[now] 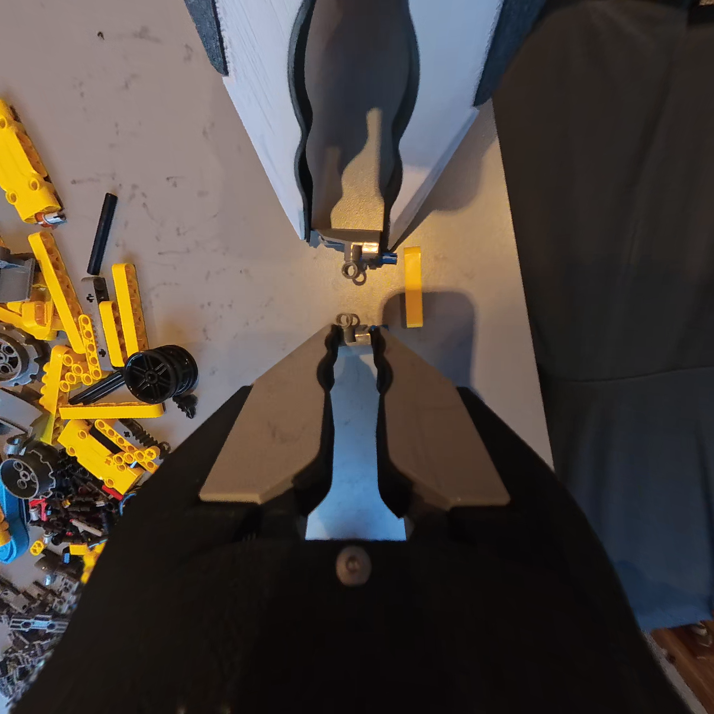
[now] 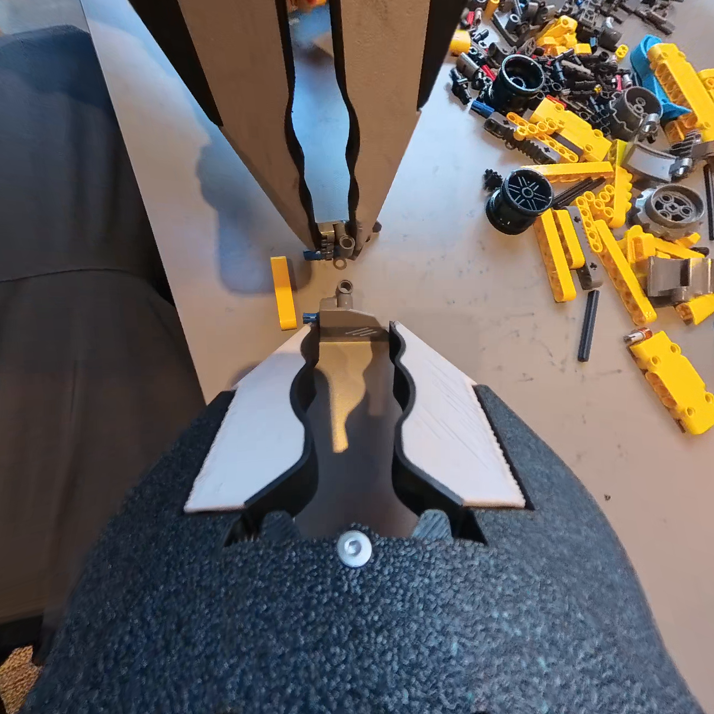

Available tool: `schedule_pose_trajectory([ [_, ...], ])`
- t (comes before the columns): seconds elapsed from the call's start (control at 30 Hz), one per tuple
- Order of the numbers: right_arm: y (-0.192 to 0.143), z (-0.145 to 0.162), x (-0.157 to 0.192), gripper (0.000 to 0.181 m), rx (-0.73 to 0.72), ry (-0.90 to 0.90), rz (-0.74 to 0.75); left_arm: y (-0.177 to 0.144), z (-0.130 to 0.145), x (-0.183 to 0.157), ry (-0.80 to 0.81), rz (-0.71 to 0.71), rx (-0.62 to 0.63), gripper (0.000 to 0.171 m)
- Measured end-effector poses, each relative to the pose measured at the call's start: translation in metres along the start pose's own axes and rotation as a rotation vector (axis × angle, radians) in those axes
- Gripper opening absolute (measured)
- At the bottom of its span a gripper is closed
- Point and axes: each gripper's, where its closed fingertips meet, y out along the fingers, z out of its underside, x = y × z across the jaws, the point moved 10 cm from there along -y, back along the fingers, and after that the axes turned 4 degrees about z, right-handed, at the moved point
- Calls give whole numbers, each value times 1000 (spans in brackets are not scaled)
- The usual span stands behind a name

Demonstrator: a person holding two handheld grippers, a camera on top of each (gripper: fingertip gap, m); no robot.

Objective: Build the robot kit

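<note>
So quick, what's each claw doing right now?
Left gripper: shut on a small grey piece.
Right gripper: shut on a grey connector with a blue pin.

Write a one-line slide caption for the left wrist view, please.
Left tool and right tool, each gripping a small grey plastic connector, face tip to tip beside a flat yellow plastic beam.

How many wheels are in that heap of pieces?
4: a black spoked wheel at the pile's near edge, a black rim farther back, a grey wheel right of the first, a dark grey wheel beside the blue piece. The pile may hide more.
</note>
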Motion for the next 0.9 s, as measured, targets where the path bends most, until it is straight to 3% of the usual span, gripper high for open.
schedule_pose_trajectory([
  [0.43,-13,6,1,52,-72,4,-1,-15,2,-2,-52,-13,-97,31],
  [0.63,-19,9,5,58,-94,50,2,-43,16,-28,-161,-107,-266,44],
  [0.77,-14,8,8,63,-55,43,31,-32,34,-48,-278,-128,-335,57],
  [0.9,-13,6,10,65,-71,46,32,-18,47,-55,-373,-138,-393,57],
])
